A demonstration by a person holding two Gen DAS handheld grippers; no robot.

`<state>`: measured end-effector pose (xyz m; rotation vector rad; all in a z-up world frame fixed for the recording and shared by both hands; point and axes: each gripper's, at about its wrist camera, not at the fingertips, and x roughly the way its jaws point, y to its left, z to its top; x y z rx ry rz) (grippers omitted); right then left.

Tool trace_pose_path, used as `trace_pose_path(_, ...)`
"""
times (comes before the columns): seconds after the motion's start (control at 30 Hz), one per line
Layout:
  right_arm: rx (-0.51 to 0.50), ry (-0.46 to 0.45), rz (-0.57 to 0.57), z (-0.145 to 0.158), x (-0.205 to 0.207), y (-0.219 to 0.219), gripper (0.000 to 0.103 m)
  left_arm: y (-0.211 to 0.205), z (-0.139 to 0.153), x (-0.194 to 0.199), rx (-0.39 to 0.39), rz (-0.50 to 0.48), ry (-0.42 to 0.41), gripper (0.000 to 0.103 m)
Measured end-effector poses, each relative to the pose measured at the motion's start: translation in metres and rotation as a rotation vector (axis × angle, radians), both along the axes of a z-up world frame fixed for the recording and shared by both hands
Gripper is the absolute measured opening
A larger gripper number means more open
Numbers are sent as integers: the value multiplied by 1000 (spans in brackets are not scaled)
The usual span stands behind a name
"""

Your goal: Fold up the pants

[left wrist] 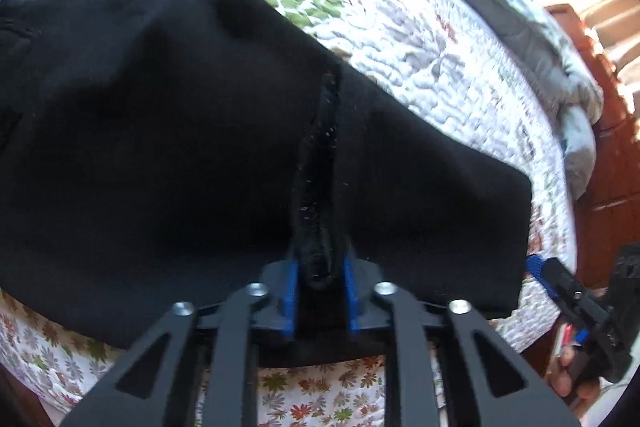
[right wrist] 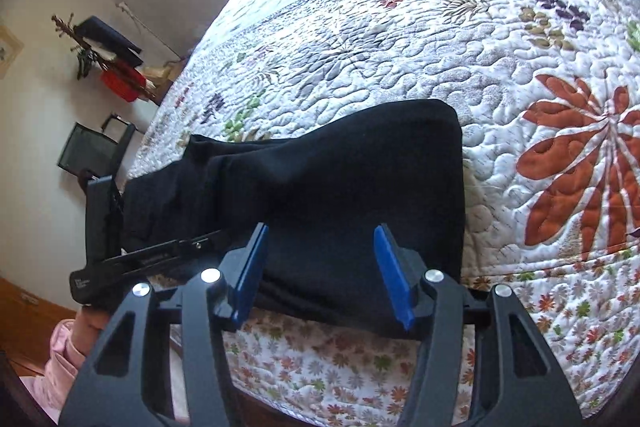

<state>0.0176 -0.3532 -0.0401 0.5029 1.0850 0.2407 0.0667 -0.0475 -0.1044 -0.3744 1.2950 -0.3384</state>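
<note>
Bedroom; floral quilt [right wrist: 400, 39] covers the bed, black pants [left wrist: 160, 131] lying near its front edge. Left gripper [left wrist: 319, 281]: fingers pinched on a raised ridge of pant fabric, probably to carry a fold over. Right gripper [right wrist: 320, 275]: fingers half spread, nothing between the pads, poised over the near hem. Right view alone shows the pants' squared far edge; left view alone shows the pinch.
</note>
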Motion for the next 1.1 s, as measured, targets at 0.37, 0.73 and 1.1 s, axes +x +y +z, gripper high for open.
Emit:
trace_pose_path(0.37,-81,65,38,-13,20,17,52,59,8,-4,22,97,-53,15)
trace_pose_path(0.73,-193,154,69,-38,30,28,45,78,17,-2,64,66,-77,33)
trace_pose_path(1.1,-177,188,31,-25,83,8,43,6,44,40,-9,-140,-136,42)
